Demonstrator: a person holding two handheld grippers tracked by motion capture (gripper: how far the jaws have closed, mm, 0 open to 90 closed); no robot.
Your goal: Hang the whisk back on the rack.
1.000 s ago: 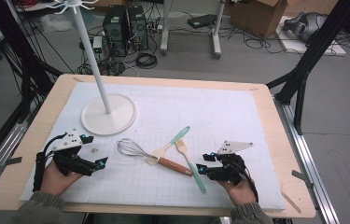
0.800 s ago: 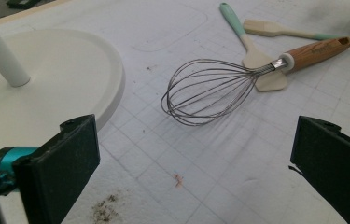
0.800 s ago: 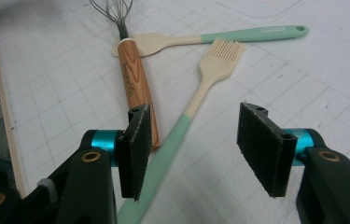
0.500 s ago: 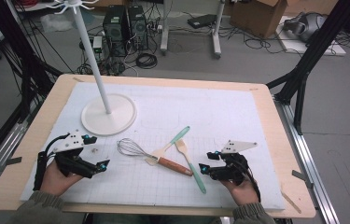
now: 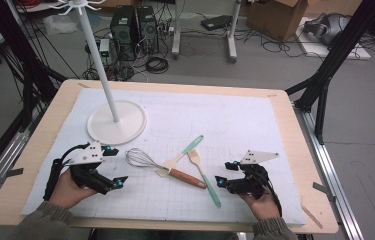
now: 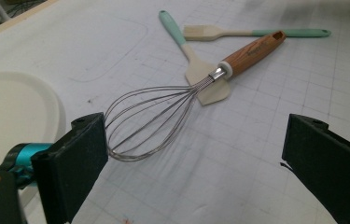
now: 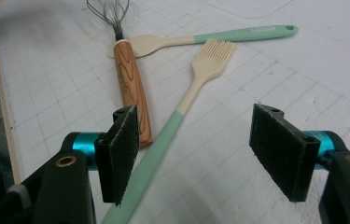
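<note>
A wire whisk [image 5: 142, 159] with a wooden handle [image 6: 252, 49] lies mid-mat across a cream spatula [image 5: 187, 151] with a teal handle. Beside them lies a brush [image 5: 205, 177] with a cream head [image 7: 212, 58] and a teal handle [image 7: 158, 140]. My left gripper [image 5: 116, 166] is open left of the whisk and its jaws have just been closing a little. Nothing is between them, and the wire loops [image 6: 154, 121] lie just ahead. My right gripper [image 7: 196, 154] is open and its jaws have just been opening. The brush handle runs between them by the left jaw, unpressed.
A white stand with a tall pole and round base [image 5: 116, 122] sits at the mat's back left, close to my left gripper. The white gridded mat [image 5: 255, 125] covers a wooden table [image 5: 295, 130]. Computers, cables and boxes lie on the floor beyond.
My left gripper has edged slightly right toward the whisk. The right hand stays in place, with its jaws a bit wider. The utensils have not moved.
</note>
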